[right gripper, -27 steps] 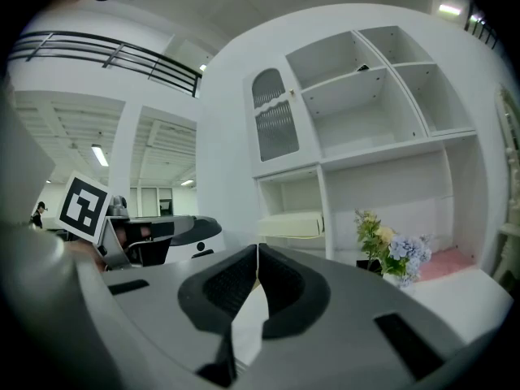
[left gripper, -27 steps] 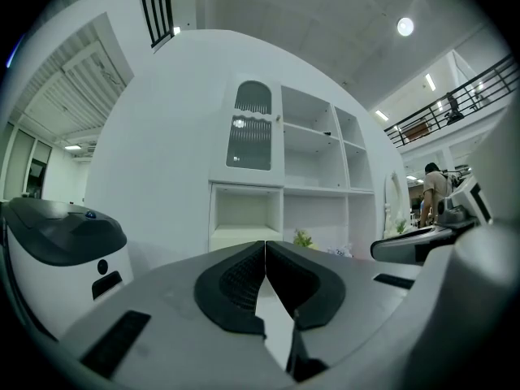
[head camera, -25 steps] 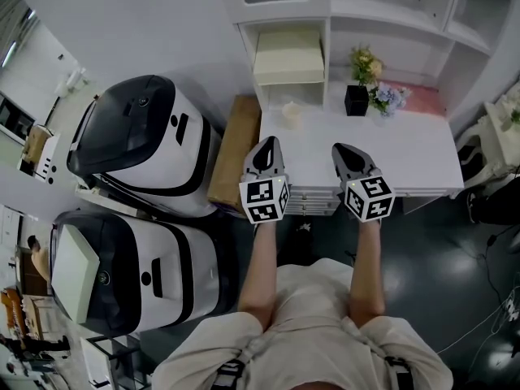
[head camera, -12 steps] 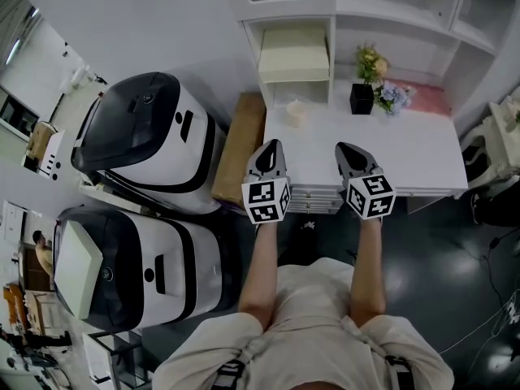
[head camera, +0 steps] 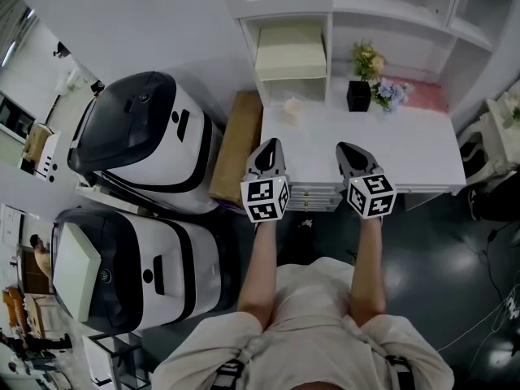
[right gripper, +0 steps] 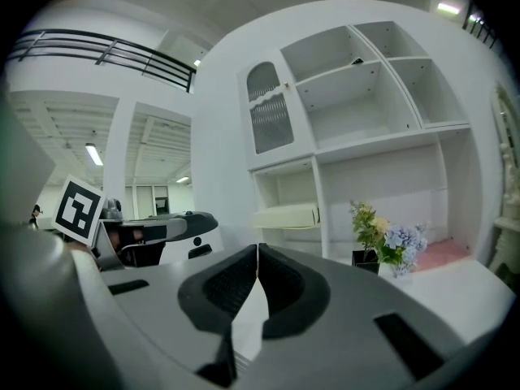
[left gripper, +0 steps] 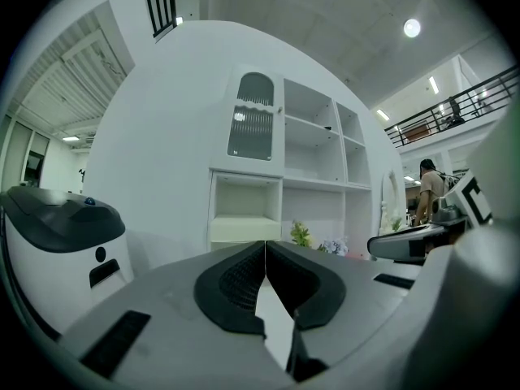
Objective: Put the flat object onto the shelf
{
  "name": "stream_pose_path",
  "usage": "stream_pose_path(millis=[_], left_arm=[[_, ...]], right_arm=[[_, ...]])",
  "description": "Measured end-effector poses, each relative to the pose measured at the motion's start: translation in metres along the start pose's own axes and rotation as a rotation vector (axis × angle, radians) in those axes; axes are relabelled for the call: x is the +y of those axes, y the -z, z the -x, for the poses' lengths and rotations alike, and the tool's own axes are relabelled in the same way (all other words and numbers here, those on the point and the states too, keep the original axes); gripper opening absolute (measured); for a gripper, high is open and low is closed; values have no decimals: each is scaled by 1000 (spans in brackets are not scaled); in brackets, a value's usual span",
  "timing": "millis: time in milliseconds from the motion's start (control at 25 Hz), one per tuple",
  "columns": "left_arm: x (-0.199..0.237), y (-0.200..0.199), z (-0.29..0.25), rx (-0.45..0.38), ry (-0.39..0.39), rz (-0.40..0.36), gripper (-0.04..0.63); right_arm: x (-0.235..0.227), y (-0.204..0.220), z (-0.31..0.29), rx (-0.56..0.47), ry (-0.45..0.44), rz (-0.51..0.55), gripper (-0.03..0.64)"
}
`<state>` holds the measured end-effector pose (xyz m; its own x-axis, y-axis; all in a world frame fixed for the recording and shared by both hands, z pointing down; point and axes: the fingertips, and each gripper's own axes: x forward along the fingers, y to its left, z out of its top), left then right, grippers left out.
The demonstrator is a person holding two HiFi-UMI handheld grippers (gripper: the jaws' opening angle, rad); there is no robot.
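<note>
Hand-held gripper [head camera: 268,143], left, closed, over desk [head camera: 406,153] edge

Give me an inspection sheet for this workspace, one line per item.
Surface: white desk, mostly bare.
Job's things: cream flat box lying in the lower left cubby of the shelf.
Clutter: flower pot, small white cup, pink mat at the desk's back.
Grippers: left gripper and right gripper both shut, nothing between the fingers, over the desk's front edge.
Cables: thin cable on the dark floor, right.
Surroundings: two big black-and-white machines, cardboard box beside the desk.
</note>
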<state>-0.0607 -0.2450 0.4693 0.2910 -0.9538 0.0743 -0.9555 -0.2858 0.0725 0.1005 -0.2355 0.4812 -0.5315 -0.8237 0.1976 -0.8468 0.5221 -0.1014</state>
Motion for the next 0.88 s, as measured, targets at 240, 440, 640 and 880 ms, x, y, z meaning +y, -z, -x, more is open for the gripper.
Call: stream_pose_path(millis=[240,440,640,880], left_arm=[[2,5,-1,10,2,5,11],[2,5,0,7,1,8,11],[3,8,3,13,0,16,11],[1,16,5,23,10,35,11]], right_arm=[[3,3,-2,8,-6,5,69],[3,4,-2,9,-6,2,69],[4,6,-2,20,-5,4,69],[5,8,-3,23,0,6,69]])
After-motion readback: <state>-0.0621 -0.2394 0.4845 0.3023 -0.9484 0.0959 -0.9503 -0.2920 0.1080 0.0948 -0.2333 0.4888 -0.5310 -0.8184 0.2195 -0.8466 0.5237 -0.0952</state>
